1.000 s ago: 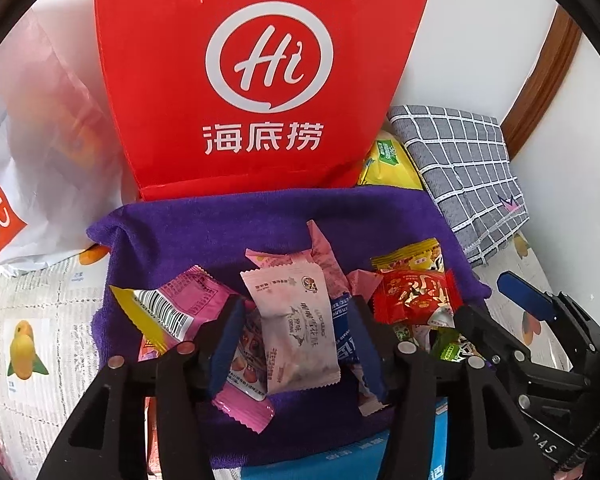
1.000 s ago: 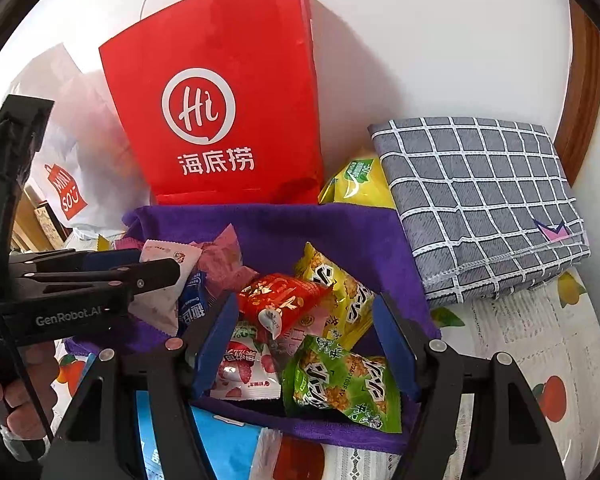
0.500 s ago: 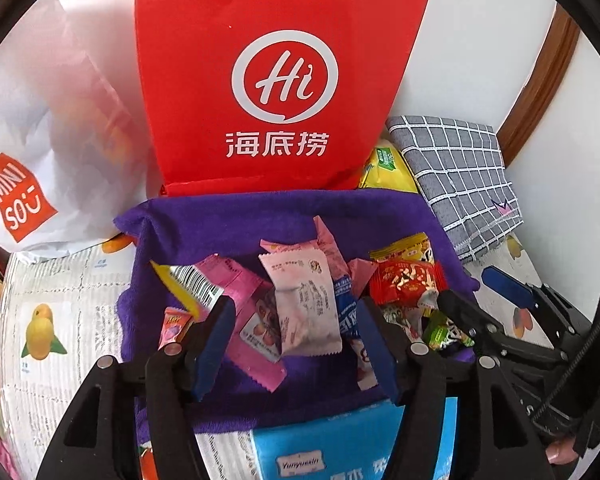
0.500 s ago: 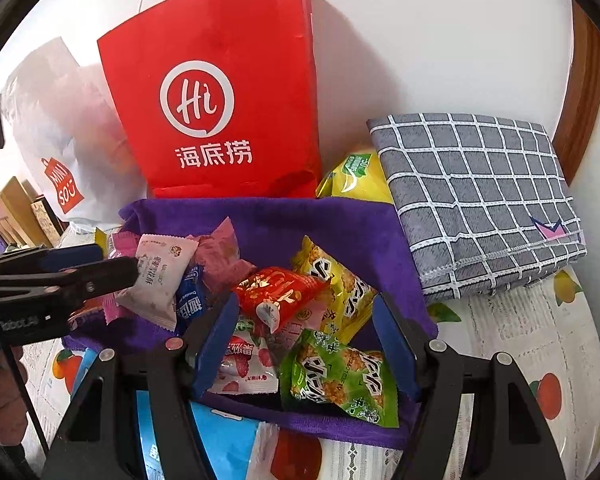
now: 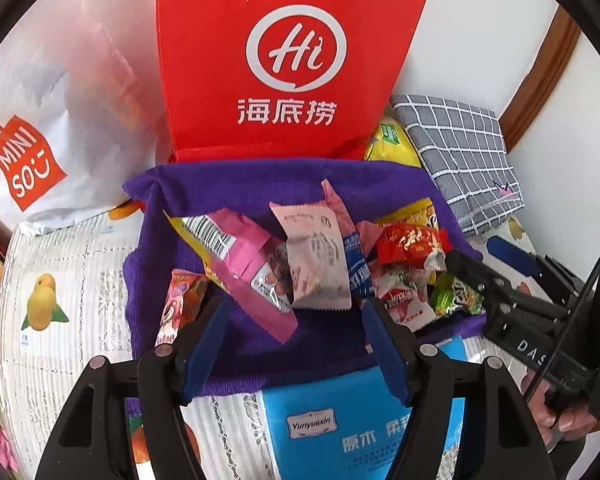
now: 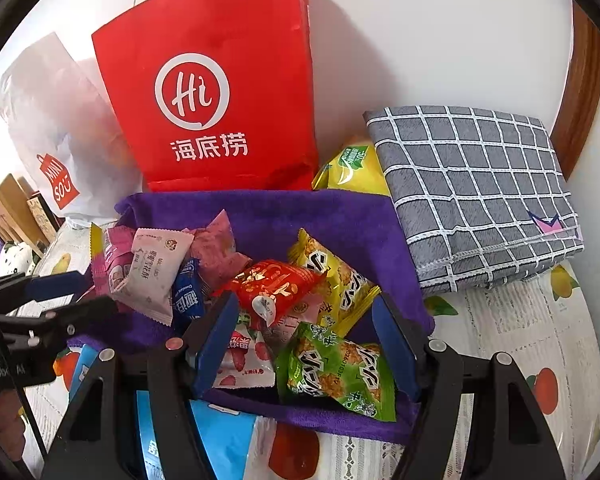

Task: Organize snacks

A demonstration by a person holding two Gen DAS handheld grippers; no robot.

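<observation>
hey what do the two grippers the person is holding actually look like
Both are alike: black plastic frames with triangular cut-outs and silver rivets, each ending in two flat blue fingers. The left gripper and right gripper carry white lettering on the body, and a thin black cable runs alongside the right one.

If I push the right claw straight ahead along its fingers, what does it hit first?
Most likely the green crinkly snack packet, which lies between the open fingers of the right claw on the purple towel. The red foil packet sits just beyond it. Depth is hard to judge through the fisheye.
</observation>
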